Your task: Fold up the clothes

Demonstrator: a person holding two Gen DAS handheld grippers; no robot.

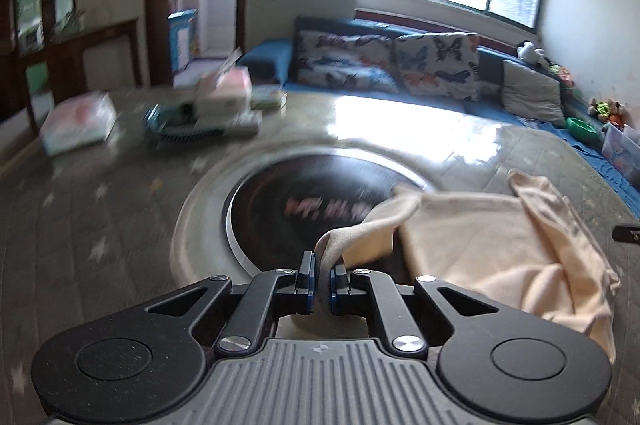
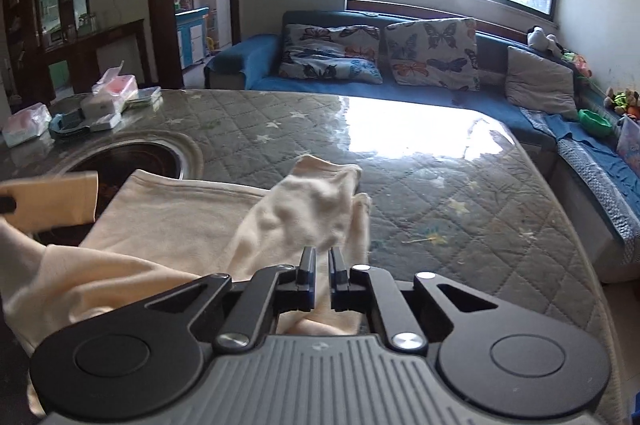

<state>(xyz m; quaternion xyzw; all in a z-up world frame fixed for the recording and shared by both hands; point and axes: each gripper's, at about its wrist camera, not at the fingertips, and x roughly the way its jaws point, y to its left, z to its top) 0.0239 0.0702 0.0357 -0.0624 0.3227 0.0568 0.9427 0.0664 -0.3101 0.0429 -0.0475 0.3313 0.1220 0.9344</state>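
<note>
The left gripper [image 1: 320,275], at 6 o'clock in its own view, is pinched tight on a thin strip of the cream garment [image 1: 492,245], which looks like a sleeve end pulled into a taut band running from the jaws toward 2 o'clock. That view is smeared with motion blur, so a fast pull could slide so narrow a pinch out of the pads.

The right gripper [image 2: 322,265], at 6 o'clock in its view, has its jaws almost together; fabric rises right at the fingertips and lies under the linkage, but I cannot tell whether cloth is actually caught between the pads. If it is not, the second corner stays down and the fold goes lopsided.

The garment lies on the quilted, star-printed bench [image 2: 460,193], bunched in a mound just beyond the right gripper, with a flat hemmed panel toward 10 o'clock. Folding over that mound would trap wrinkles.

Further out, at 9 to 10 o'clock, the cloth overlaps the round black cooktop [image 2: 132,161] set into the bench; a dragged edge may sag or snag on its metal rim.

At the far left stand tissue packs [image 2: 26,129] and small boxes [image 2: 102,111], well apart from the cloth; only a wide sweep would reach them.
</note>
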